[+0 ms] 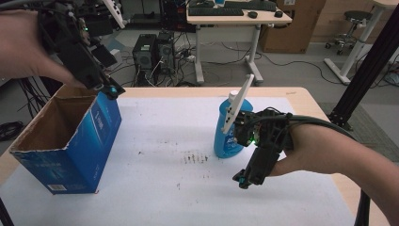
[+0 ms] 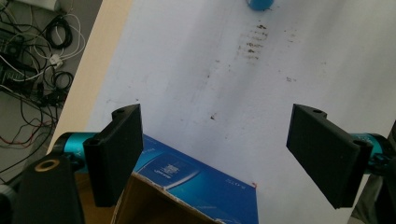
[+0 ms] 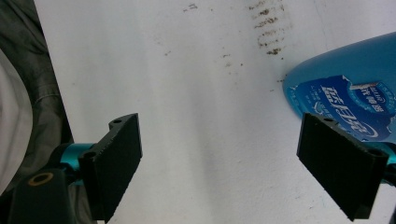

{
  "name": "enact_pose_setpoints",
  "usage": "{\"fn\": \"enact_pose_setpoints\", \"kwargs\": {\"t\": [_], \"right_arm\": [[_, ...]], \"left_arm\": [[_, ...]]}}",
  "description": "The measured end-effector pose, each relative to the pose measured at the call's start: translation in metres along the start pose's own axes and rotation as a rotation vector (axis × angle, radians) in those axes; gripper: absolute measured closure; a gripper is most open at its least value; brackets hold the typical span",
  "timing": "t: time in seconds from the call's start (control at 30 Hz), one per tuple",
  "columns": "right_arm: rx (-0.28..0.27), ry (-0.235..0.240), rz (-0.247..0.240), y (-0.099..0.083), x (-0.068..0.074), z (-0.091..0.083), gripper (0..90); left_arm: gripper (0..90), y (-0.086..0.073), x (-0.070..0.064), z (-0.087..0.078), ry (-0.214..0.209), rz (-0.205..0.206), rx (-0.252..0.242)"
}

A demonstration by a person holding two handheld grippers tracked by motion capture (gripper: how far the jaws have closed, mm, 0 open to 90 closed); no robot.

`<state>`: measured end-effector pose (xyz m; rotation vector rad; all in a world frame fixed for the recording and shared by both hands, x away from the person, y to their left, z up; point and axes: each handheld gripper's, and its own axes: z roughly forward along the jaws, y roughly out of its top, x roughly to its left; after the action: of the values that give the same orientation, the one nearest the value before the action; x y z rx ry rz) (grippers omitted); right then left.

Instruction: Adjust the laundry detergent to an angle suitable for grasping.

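Two grippers, both with jaws spread wide and empty: the right gripper [image 1: 243,180] hangs just beside the upright blue bottle [image 1: 227,132], likely lining up a grab, while the left gripper [image 1: 109,89] hovers over the open blue box [image 1: 80,141]. Beneath them lies a smudged white table cover [image 1: 188,188]; beyond, office desks [image 1: 235,19].

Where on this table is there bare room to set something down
The widest bare patch lies between the open blue box and the blue bottle, running to the near edge. It is crowded around the bottle, where the right gripper hovers beside it.
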<state>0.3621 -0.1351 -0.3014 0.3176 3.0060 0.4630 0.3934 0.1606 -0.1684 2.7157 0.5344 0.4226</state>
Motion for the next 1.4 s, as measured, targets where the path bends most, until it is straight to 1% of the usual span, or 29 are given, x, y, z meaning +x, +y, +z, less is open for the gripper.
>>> {"fn": "enact_pose_setpoints", "kwargs": {"t": [0.1,0.13,0.2,0.27,0.47,0.53,0.63,0.73,0.93,1.07,1.4], "right_arm": [[-0.002,-0.002,-0.002,-0.0004,0.0011,-0.0016,13.2],[-0.001,-0.002,0.005,-0.0006,0.0018,-0.0025,13.2],[-0.004,0.0,0.005,-0.0011,0.0015,-0.0032,13.2],[-0.004,0.001,0.007,-0.002,0.0016,-0.0042,13.2],[-0.014,0.012,-0.003,-0.0015,0.0034,-0.0068,13.2],[-0.019,0.013,-0.007,-0.0001,0.0032,-0.0084,13.2],[-0.02,0.016,-0.008,0.0004,0.0017,-0.0079,13.2],[-0.02,0.017,-0.01,0.0005,0.0013,-0.0076,13.2],[-0.03,0.018,-0.016,-0.0002,0.001,-0.0088,13.2],[-0.025,0.02,-0.013,-0.0009,0.0013,-0.0093,13.2],[-0.032,0.021,-0.012,-0.0015,0.0009,-0.0098,13.2]], "left_arm": [[19.0,0.0,-0.0009,-0.0023,0.002,0.0,-0.011],[19.0,0.0002,-0.0017,-0.0026,0.004,0.0,-0.013],[19.0,0.0003,-0.0023,-0.0025,0.003,-0.001,-0.012],[19.0,0.0009,-0.0034,-0.0021,0.003,0.01,-0.005],[19.0,0.0015,-0.0033,-0.0022,-0.001,0.011,-0.011],[19.0,0.001,-0.0017,-0.0014,0.0,0.016,0.008],[19.0,0.0004,-0.0014,-0.0014,-0.002,0.007,-0.004],[19.0,0.0002,-0.0014,-0.0016,-0.001,0.004,-0.005],[19.0,0.0015,-0.0022,-0.0006,0.0,0.014,-0.006],[18.9,0.003,-0.003,0.0012,-0.004,0.021,-0.005],[18.9,0.009,-0.0061,0.0051,-0.006,0.036,-0.01]]}}
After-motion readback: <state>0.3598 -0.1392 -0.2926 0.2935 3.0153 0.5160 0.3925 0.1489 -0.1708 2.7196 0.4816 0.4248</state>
